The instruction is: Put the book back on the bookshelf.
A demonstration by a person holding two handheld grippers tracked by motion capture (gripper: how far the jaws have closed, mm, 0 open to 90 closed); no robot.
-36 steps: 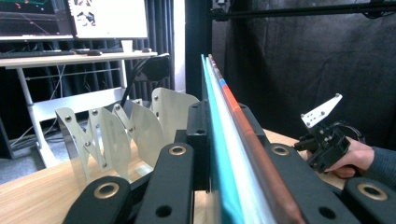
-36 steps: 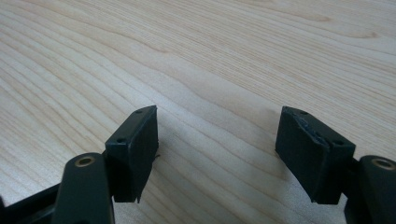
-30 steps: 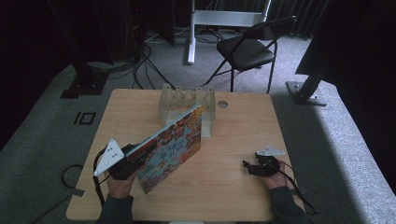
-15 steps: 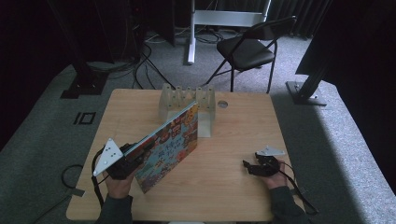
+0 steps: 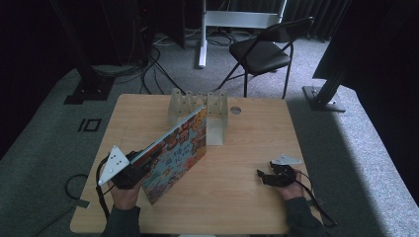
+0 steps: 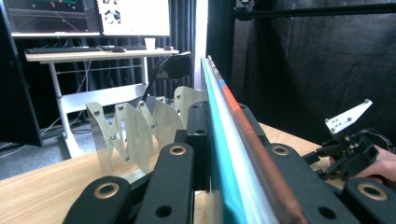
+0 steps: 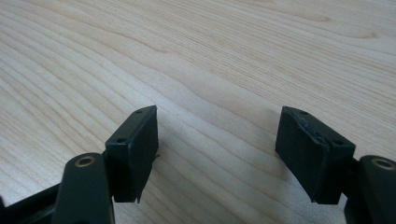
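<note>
Table point(image 5: 247, 163): pale wood grain, flat, rectangular.
Book point(image 5: 178, 148): thin, glossy, colourful cover; tilted on edge just before the rack point(image 5: 197, 106) of bent metal plates.
Your left gripper point(image 5: 141, 165): clamped on the book.
Your right gripper point(image 5: 262, 177): spread, empty.
Change: none.

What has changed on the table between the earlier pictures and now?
Nothing visibly changed. The left gripper still clamps the picture book, tilted toward the metal rack, and the right gripper stays open on the table.
</note>
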